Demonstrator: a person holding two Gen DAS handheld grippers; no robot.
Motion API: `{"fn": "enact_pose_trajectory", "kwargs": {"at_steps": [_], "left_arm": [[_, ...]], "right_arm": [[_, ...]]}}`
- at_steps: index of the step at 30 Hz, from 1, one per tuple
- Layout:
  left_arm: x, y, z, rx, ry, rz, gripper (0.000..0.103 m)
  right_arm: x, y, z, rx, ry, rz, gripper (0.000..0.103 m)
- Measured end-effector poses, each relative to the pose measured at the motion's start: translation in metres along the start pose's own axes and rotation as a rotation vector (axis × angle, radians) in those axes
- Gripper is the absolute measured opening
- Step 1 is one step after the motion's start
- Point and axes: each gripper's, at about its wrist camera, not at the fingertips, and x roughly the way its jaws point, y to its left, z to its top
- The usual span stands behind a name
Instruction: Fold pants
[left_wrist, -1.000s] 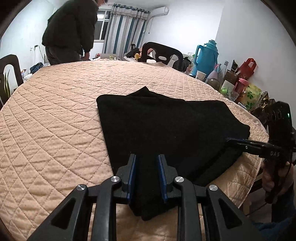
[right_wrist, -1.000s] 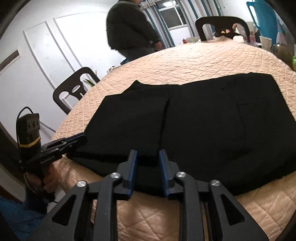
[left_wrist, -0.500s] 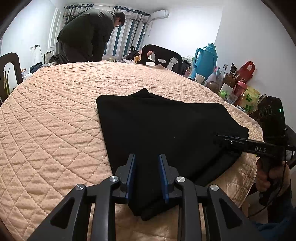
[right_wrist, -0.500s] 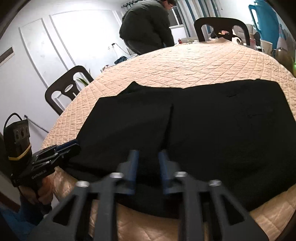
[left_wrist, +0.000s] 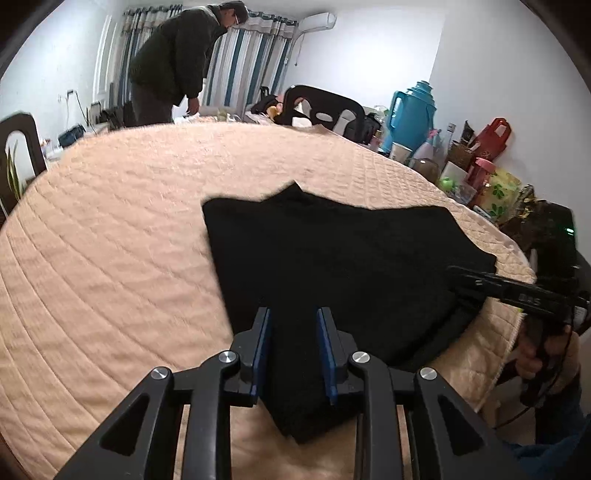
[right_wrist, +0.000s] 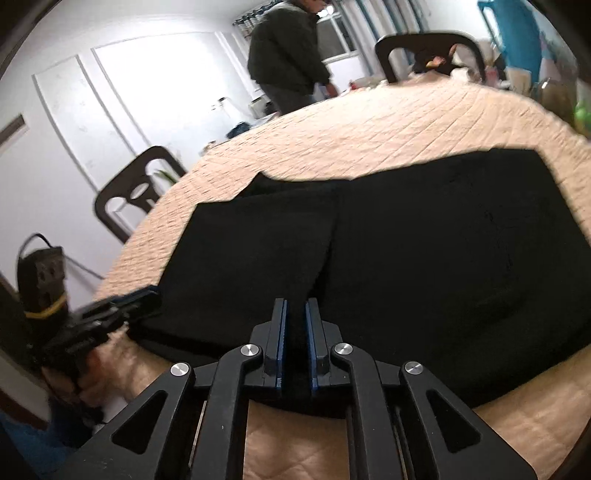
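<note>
pants (left_wrist: 332, 266) unmoved on quilt; right tongs (right_wrist: 295, 325) narrower than before.

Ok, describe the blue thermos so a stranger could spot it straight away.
Look past the far right edge of the round quilted table to the clutter against the white wall. The blue thermos stands tallest there, a turquoise jug with a handle, left of a red bag.

Bare quilt (left_wrist: 110, 258) left of pants (left_wrist: 332, 258); clutter (left_wrist: 461, 158) far right.
</note>
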Motion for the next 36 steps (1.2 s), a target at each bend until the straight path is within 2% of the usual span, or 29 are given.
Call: {"fn": "enact_pose_trajectory", "kwargs": {"at_steps": [2, 6, 8, 10, 12, 13, 16, 18, 21, 23, 24, 28, 33, 36], "left_arm": [[0.006, 0.003, 0.014, 0.002, -0.006, 0.022, 0.028], [0.031, 0.013, 0.041, -0.024, 0.018, 0.067, 0.028], [0.049, 0.02, 0.052, -0.048, 0.057, 0.105, 0.028], [0.061, 0.023, 0.056, -0.053, 0.082, 0.108, 0.028], [0.067, 0.026, 0.057, -0.065, 0.109, 0.115, 0.028], [0.064, 0.024, 0.057, -0.054, 0.101, 0.116, 0.028], [0.06, 0.022, 0.063, -0.048, 0.073, 0.121, 0.028], [0.064, 0.021, 0.07, -0.042, 0.056, 0.136, 0.028], [0.086, 0.027, 0.074, -0.064, 0.107, 0.14, 0.028], [0.089, 0.024, 0.075, -0.043, 0.095, 0.155, 0.031], [0.089, 0.023, 0.074, -0.04, 0.098, 0.156, 0.032], [0.076, 0.018, 0.069, -0.036, 0.084, 0.148, 0.032], [0.042, 0.003, 0.046, -0.019, 0.042, 0.095, 0.032], [0.031, -0.006, 0.028, -0.009, 0.039, 0.069, 0.032]], "right_arm": [[-0.005, -0.002, 0.006, 0.0, -0.033, -0.007, 0.01], [0.006, 0.007, 0.023, -0.015, -0.041, 0.033, 0.01], [0.019, 0.014, 0.031, -0.031, -0.009, 0.052, 0.01], [0.04, 0.015, 0.037, -0.03, 0.062, 0.064, 0.01], [0.06, 0.007, 0.042, 0.01, 0.133, 0.012, 0.01], [0.059, 0.004, 0.046, 0.026, 0.12, 0.026, 0.01], [0.052, 0.008, 0.061, 0.001, 0.069, -0.021, 0.01], [0.055, 0.011, 0.07, 0.002, 0.069, -0.015, 0.01], [0.075, 0.013, 0.079, -0.014, 0.102, -0.047, 0.012], [0.092, 0.005, 0.079, 0.031, 0.163, -0.065, 0.013], [0.095, 0.001, 0.078, 0.045, 0.163, -0.051, 0.013], [0.079, 0.002, 0.072, 0.049, 0.126, -0.034, 0.013], [0.043, 0.014, 0.046, -0.049, 0.053, -0.026, 0.013], [0.034, 0.02, 0.024, -0.101, 0.037, -0.032, 0.013]]}}
